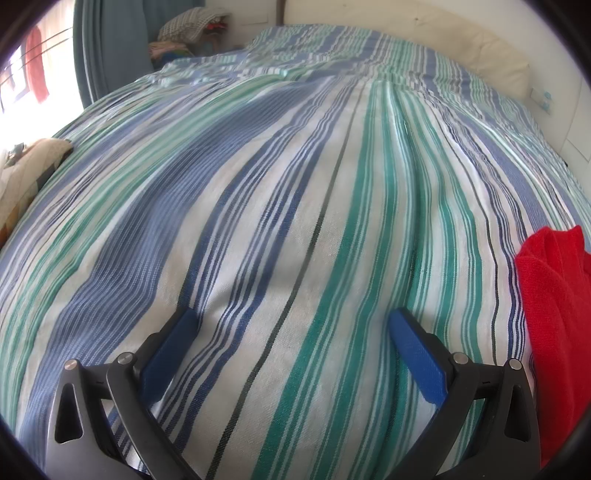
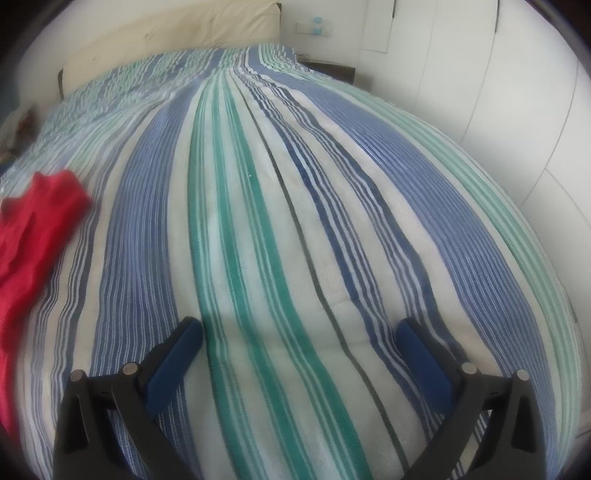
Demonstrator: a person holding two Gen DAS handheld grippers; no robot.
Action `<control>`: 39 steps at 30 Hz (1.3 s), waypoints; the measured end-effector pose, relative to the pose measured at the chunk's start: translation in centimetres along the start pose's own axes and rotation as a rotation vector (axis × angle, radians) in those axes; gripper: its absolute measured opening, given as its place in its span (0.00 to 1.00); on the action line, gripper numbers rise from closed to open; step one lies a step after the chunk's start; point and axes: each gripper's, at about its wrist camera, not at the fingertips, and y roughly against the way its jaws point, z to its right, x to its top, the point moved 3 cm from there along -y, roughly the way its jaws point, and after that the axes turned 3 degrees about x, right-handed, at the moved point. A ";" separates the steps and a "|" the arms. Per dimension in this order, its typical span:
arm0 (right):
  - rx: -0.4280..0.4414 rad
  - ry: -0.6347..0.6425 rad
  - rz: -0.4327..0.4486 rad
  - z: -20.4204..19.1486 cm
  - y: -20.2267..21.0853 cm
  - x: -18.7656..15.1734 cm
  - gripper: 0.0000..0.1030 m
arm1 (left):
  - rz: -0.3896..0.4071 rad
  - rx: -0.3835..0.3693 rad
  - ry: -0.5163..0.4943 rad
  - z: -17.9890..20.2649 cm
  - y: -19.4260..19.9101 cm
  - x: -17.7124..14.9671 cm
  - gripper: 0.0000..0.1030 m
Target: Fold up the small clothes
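Note:
A red garment [image 1: 554, 314] lies crumpled on the striped bedspread [image 1: 277, 184], at the right edge of the left wrist view. It also shows at the left edge of the right wrist view [image 2: 33, 240]. My left gripper [image 1: 293, 321] is open and empty, low over the bedspread, with the garment to its right. My right gripper [image 2: 299, 328] is open and empty, low over the bedspread [image 2: 295, 184], with the garment to its left. The garment lies between the two grippers, touched by neither.
A cream headboard [image 2: 166, 37] and white wall stand at the far end of the bed. White cupboard doors [image 2: 517, 92] run along the bed's right side. A blue curtain [image 1: 107, 48], piled clothes [image 1: 192, 26] and a cushion [image 1: 33, 162] are at the left.

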 end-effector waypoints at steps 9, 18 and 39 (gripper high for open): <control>-0.001 0.000 0.000 -0.1 0.0 0.0 1.00 | 0.000 0.000 0.000 0.0 0.0 0.0 1.00; -0.001 0.001 0.000 -0.1 0.0 0.1 1.00 | 0.000 0.000 0.000 0.0 0.0 0.0 1.00; -0.004 0.003 0.000 -0.1 0.0 0.2 1.00 | -0.010 0.012 -0.004 0.1 -0.2 0.2 1.00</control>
